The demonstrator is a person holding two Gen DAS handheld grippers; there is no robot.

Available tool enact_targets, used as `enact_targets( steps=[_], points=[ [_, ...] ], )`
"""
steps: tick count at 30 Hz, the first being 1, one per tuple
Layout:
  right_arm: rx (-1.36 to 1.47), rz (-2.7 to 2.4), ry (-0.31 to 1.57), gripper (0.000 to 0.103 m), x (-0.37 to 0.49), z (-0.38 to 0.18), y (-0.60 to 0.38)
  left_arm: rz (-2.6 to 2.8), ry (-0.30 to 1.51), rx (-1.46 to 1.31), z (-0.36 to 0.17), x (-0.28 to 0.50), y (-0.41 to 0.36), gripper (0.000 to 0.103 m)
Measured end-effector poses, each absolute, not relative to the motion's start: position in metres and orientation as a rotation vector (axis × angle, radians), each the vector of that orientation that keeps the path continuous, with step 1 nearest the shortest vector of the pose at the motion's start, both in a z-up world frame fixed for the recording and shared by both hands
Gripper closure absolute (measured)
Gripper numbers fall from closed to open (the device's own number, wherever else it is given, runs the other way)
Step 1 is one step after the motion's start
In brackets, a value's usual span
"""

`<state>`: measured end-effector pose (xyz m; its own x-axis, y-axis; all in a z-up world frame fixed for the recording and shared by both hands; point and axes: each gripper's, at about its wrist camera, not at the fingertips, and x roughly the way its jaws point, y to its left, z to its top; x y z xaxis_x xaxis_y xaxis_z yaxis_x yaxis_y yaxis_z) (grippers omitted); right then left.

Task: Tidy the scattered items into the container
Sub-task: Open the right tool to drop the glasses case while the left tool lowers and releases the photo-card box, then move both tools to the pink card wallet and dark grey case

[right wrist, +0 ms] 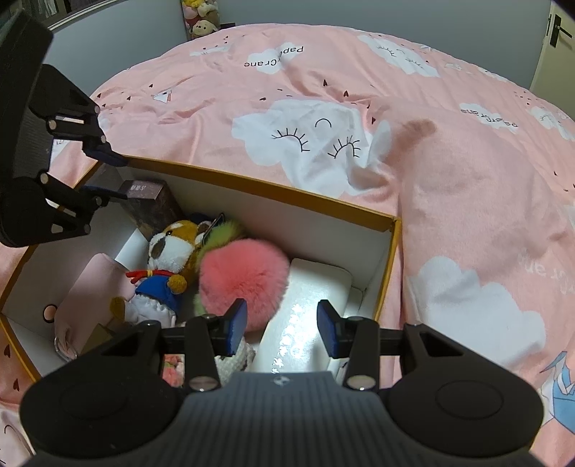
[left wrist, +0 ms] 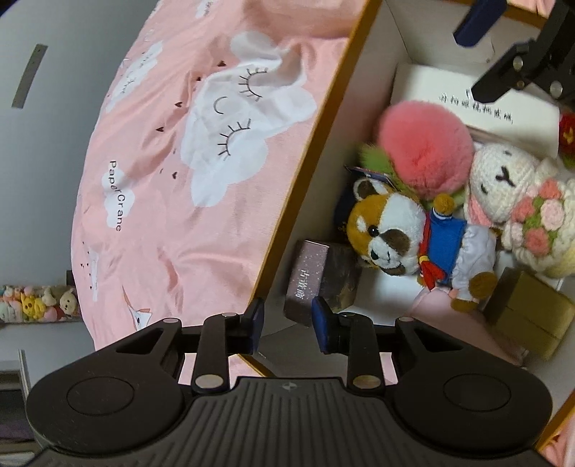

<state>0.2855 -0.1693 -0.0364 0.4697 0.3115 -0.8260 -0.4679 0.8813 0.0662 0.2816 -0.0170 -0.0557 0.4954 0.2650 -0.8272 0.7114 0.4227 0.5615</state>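
The orange-rimmed cardboard box (left wrist: 305,143) (right wrist: 273,190) lies on the pink bed. Inside are a red panda plush (left wrist: 395,230) (right wrist: 172,251), a pink pompom (left wrist: 427,147) (right wrist: 244,280), a crocheted bunny with a bouquet (left wrist: 503,179), a purple carton (left wrist: 309,283) (right wrist: 147,190), a gold carton (left wrist: 532,316) and a white package (left wrist: 463,93) (right wrist: 309,305). My left gripper (left wrist: 287,319) (right wrist: 116,176) is open at the box's corner, just short of the purple carton, with the box rim running between its fingers. Open as well, my right gripper (right wrist: 282,319) (left wrist: 481,57) hovers above the white package.
The pink quilt with cloud faces (left wrist: 201,143) (right wrist: 359,125) surrounds the box on all sides. A row of small plush toys (left wrist: 39,301) (right wrist: 201,18) sits against the grey wall beyond the bed. A pink pouch (right wrist: 93,287) lies in the box's near corner.
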Motion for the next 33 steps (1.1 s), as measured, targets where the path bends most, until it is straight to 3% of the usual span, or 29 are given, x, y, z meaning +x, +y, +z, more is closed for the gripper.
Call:
enact_targets(
  steps=[17,19,24,33],
  points=[
    [-0.228,0.482,0.9,0.055,0.244,0.005,-0.158,-0.343,0.93,0.869,0.026,0.21,-0.011,0.068],
    [-0.227,0.481,0.886,0.051,0.235,0.011,-0.157,-0.35,0.907,0.826,0.035,0.198,-0.01,0.068],
    [-0.208,0.497,0.828,0.05,0.205,0.025,-0.161,-0.372,0.849,0.672,0.054,0.162,-0.001,0.068],
    [-0.18,0.609,0.703,0.051,0.122,0.027,-0.177,-0.438,0.832,0.342,0.047,0.097,0.018,0.068]
  ],
)
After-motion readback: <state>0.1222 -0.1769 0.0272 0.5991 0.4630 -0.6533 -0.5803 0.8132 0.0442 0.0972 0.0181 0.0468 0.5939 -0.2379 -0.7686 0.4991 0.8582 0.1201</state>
